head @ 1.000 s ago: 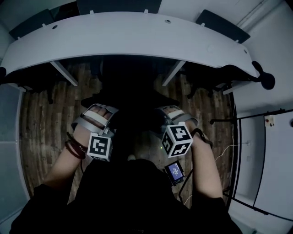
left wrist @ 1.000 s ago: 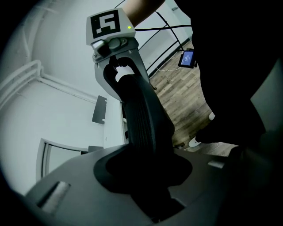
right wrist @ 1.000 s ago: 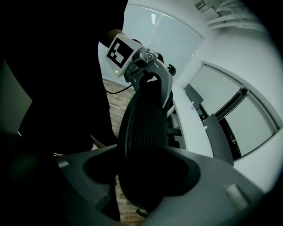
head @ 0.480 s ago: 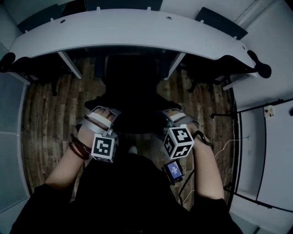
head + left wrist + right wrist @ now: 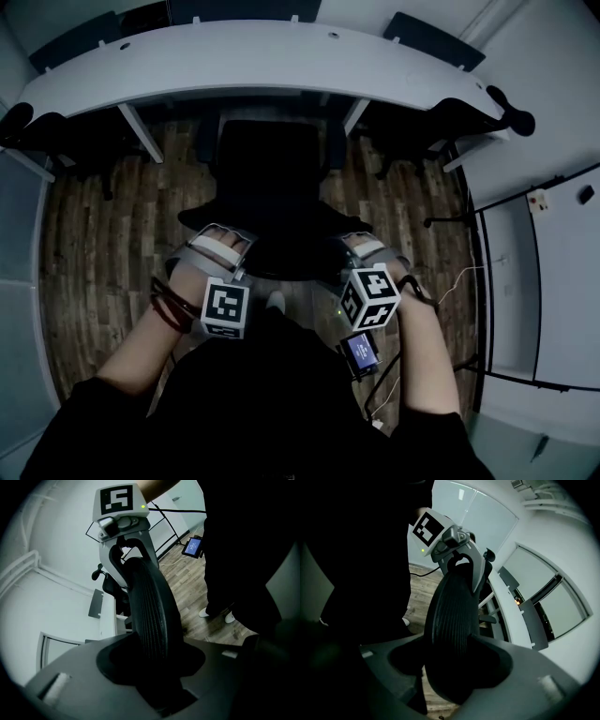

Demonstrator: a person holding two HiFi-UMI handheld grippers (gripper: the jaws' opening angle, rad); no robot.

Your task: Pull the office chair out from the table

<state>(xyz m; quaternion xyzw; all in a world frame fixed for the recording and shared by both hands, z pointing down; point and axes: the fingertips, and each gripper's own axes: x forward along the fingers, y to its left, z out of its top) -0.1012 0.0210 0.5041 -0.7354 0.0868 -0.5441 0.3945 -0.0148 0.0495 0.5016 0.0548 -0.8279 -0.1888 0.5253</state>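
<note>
- The office chair stands in the middle of the wooden floor. Its seat is just on the near side of the desk edge. Its back is close to the person.
- The left hand-held gripper pinches the top rim of the chair's back, on the left side. Its jaws have just been opening a little, with the rim between them and touching both. If they loosen more, I think this side may slip off.
- The right hand-held gripper pinches the same rim on the right side. Its jaws stand wide and press on the thick rim.
- If one side slips or pulls harder than the other, the chair may spin on its wheels. Then it would swing sideways and not come straight out.
- The chair's arms are near the desk legs. A crooked pull could bump them together.
- The person's shoes are right behind the chair. A fast pull could roll the chair into them.
- Both grips are high up on the back. A hard tug there may tip the chair toward the person.
</note>
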